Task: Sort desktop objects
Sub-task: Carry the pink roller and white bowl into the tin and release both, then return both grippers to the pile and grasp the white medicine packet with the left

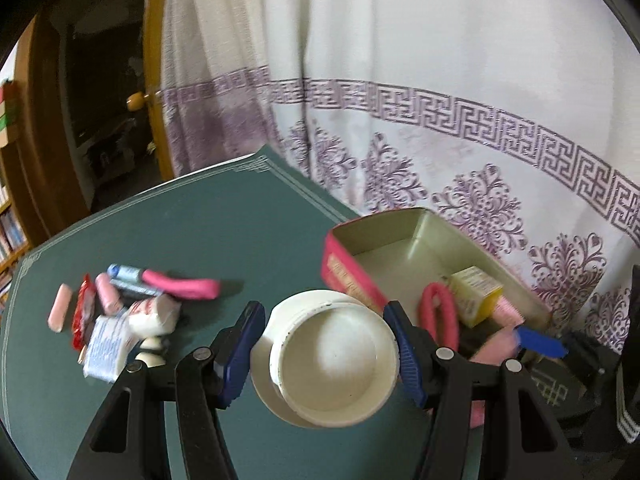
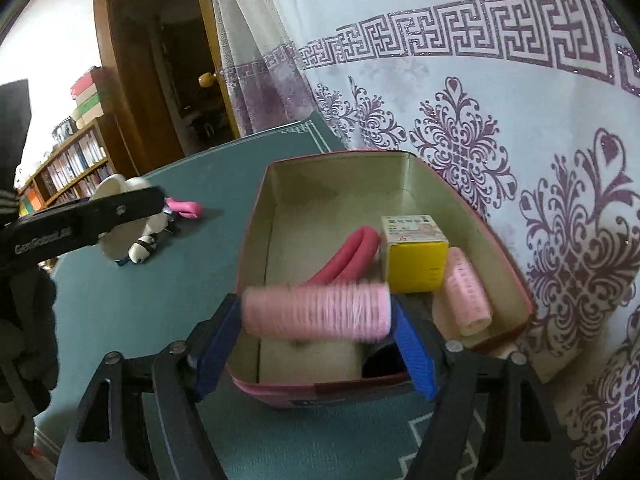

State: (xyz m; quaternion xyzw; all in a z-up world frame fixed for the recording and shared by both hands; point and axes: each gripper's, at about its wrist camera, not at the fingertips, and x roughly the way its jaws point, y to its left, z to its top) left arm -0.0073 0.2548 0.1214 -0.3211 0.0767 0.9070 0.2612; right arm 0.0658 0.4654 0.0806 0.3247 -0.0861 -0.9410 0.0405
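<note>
Curtain: a white curtain (image 1: 400, 40) with a purple key band and floral motifs hangs behind your table, right beside the tin
Table: your green table (image 1: 200, 232) carries everything; its pale border line shows near the far corner
Tin: the open tin (image 2: 256, 264), red outside and pale inside, stands on the table close to the curtain
Left gripper: your left gripper (image 1: 326, 354) has its blue pads pressed on both sides of a white round tub (image 1: 332, 360), which you hold clear of the table, tilted, mouth toward the camera, just left of the tin
Right gripper: your right gripper (image 2: 316, 344) sits over the near end of the tin with a pink hair roller (image 2: 316, 312) lying crosswise between the pads; the roller is blurred, so you may be barely touching it or already letting it go, and I cannot tell which
In the tin: a yellow box (image 2: 416, 256) stands by the right wall, a second pink roller (image 2: 466, 292) lies just right of it, and a red foam loop (image 2: 348, 256) lies to its left
Loose pile: left of the tub, small items lie together on the table: a pink clip (image 1: 184, 286), a white packet (image 1: 106, 350), a red wrapper (image 1: 82, 312) and a pink eraser-like bar (image 1: 60, 306)
</note>
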